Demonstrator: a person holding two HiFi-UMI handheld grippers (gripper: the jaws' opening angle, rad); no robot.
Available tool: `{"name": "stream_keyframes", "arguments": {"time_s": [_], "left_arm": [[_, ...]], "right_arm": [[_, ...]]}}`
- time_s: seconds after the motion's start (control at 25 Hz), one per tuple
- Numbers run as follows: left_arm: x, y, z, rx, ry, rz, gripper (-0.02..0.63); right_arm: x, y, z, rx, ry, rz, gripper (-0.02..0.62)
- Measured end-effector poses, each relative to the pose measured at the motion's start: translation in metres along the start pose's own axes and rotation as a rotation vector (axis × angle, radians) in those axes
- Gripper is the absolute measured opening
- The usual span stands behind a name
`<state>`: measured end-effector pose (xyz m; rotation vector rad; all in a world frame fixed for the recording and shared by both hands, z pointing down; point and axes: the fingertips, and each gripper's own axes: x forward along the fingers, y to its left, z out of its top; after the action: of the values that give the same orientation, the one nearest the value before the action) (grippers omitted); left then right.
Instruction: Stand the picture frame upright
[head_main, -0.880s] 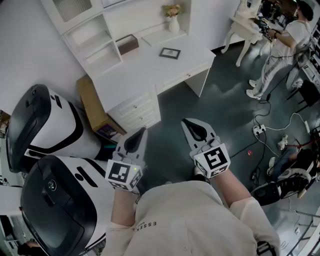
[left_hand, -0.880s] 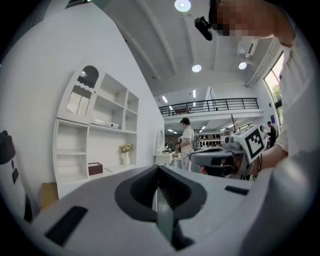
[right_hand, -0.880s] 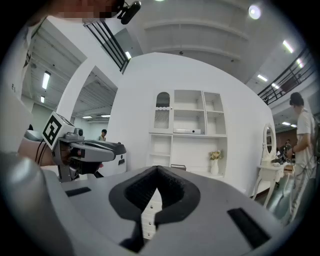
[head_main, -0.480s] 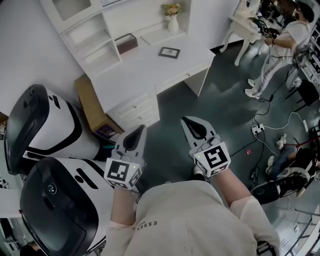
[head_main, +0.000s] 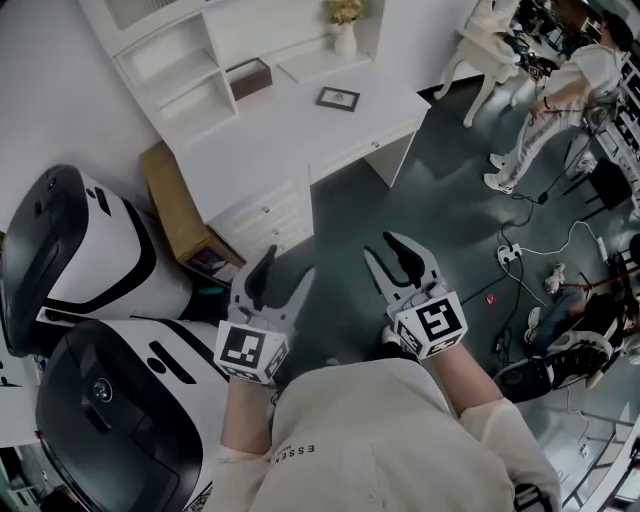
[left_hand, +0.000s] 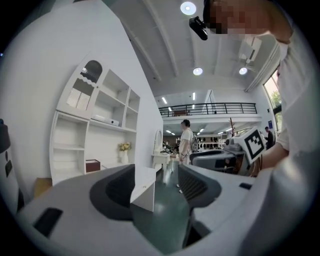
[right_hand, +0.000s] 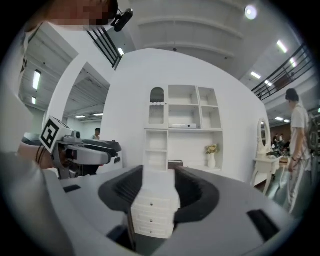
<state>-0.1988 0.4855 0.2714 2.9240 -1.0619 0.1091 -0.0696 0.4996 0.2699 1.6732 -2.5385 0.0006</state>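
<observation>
Only the head view shows the picture frame (head_main: 338, 98) lying flat toward the right end of the white desk's (head_main: 262, 145) top, well apart from the left gripper (head_main: 283, 280) and right gripper (head_main: 398, 265), whose own views show jaws apart and empty.

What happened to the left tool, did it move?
Yes. The left tool opened: one jaw swung right, away from the cardboard box.

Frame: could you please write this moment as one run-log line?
frame: flat on desk, untouched | left claw: open, empty | right claw: open, empty | both claws: short of desk
</observation>
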Motion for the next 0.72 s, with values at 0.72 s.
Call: {"name": "stream_keyframes", "arguments": {"time_s": [0.72], "left_arm": [[0.128,0.033,-0.028,-0.043,0.120,0.138,0.253]], "right_arm": [[0.076,-0.127,-0.048,0.072,0.084,0.148,0.225]]}}
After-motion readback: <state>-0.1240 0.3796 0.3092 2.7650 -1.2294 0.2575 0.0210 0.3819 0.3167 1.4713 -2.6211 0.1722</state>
